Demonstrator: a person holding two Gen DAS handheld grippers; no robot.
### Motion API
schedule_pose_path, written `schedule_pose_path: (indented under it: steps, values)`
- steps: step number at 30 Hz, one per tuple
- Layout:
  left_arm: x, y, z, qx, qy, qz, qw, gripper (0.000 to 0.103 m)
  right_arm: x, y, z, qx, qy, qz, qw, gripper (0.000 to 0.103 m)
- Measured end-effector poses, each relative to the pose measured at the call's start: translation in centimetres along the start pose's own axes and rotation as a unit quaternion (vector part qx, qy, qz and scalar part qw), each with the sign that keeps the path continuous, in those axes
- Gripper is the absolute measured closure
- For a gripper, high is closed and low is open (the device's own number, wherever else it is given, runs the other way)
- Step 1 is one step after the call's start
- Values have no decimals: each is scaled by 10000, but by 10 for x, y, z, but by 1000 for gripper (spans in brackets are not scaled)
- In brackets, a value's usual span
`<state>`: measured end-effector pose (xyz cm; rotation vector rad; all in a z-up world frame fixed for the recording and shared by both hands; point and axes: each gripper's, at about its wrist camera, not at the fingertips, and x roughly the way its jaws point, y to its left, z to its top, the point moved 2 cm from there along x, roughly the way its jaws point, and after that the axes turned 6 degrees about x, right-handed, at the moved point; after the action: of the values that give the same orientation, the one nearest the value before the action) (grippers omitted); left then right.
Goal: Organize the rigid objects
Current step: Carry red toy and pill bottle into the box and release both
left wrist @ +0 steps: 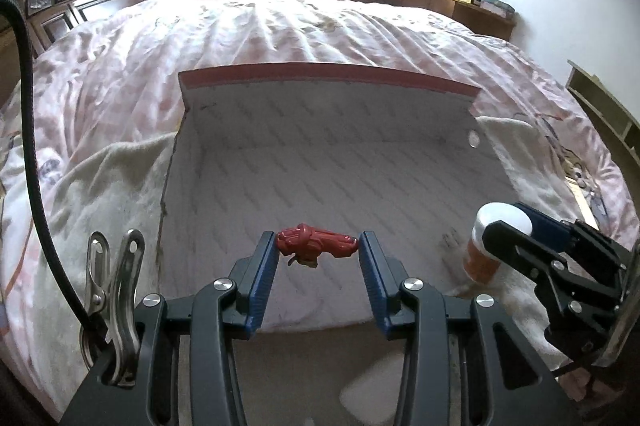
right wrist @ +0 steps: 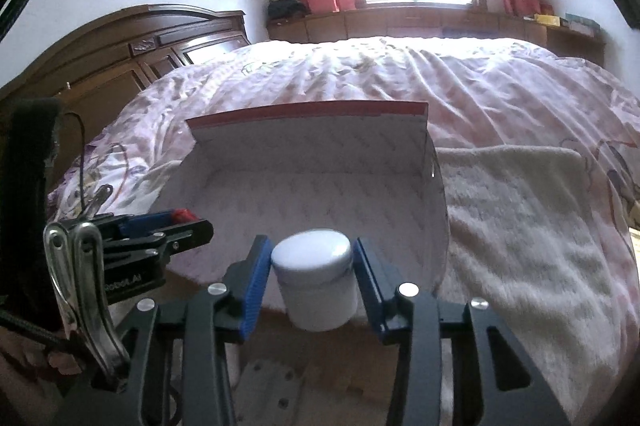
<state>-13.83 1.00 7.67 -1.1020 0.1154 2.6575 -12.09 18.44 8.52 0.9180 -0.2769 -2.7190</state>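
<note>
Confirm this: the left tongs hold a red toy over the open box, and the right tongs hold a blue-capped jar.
Not quite. The jar in the right tongs has a white cap, as the right wrist view shows. The left tongs do hold the red toy over the open box.

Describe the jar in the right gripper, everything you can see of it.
The jar is small and round, with a wide white lid. Its body looks white in the right wrist view, while the left wrist view shows an orange label low on it. It looks like plastic. It stands upright between the blue pads of the right gripper, which press on its lid's sides, held above the near edge of the open white box.
</note>
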Motion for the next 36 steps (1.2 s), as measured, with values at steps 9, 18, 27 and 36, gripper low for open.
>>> schedule_pose_path:
  steps: [9,18,27,36]
  values:
    - [33,8,5,-49,145,154,9998,61,36,-5,8,-166,12,-141,9998,60]
    - [57,10,0,-168,372,237,9989,61,54,-12,12,-287,-42,-314,9991,60]
    - [66,8,7,-105,294,522,9982,61,72,-15,21,-700,-71,-667,9953,60]
    - [69,9,10,-190,322,619,9974,59,84,-24,31,-653,42,-692,9955,60]
